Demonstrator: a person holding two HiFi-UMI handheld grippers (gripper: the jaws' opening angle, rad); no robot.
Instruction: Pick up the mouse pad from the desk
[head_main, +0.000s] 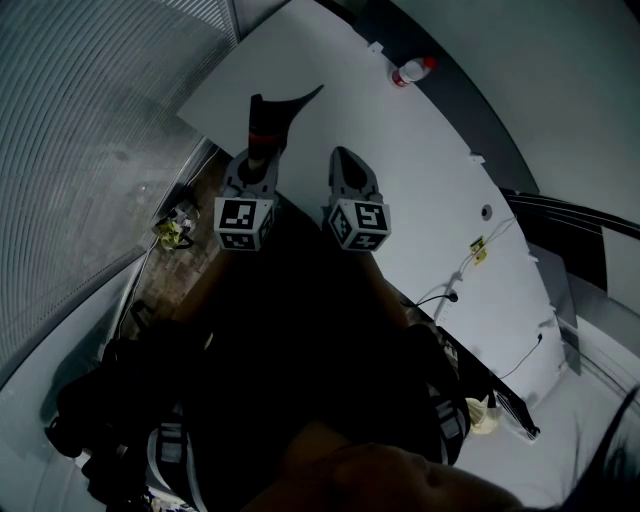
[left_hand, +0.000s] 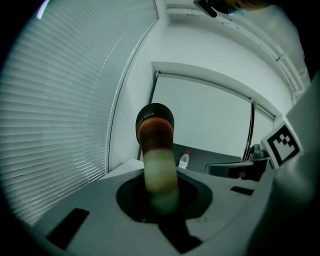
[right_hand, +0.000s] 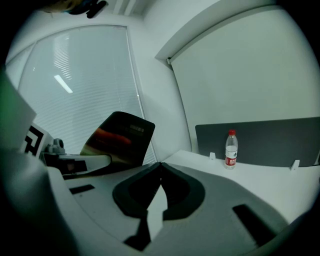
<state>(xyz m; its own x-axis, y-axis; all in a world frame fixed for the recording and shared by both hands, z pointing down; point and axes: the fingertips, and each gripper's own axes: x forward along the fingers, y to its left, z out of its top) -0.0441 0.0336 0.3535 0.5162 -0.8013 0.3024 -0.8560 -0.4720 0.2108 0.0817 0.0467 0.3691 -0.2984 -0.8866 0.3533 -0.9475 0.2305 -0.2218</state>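
Mouse pad (head_main: 270, 112) in left gripper (head_main: 258, 160) above desk (head_main: 400, 190), right gripper (head_main: 344, 158) just right of it, bottle (head_main: 412, 71) on desk's far edge, blinds (head_main: 90, 150) left.

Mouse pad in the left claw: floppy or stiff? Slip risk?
Likely semi-stiff: the mouse pad stands up from the left claw without drooping. Probably light, since it looks thin. Its glossy face in the right gripper view suggests it could slip.

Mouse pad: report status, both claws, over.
Left claw shut on mouse pad, pad off the desk. Right claw shut, empty. Water bottle at far edge, nothing in the way.
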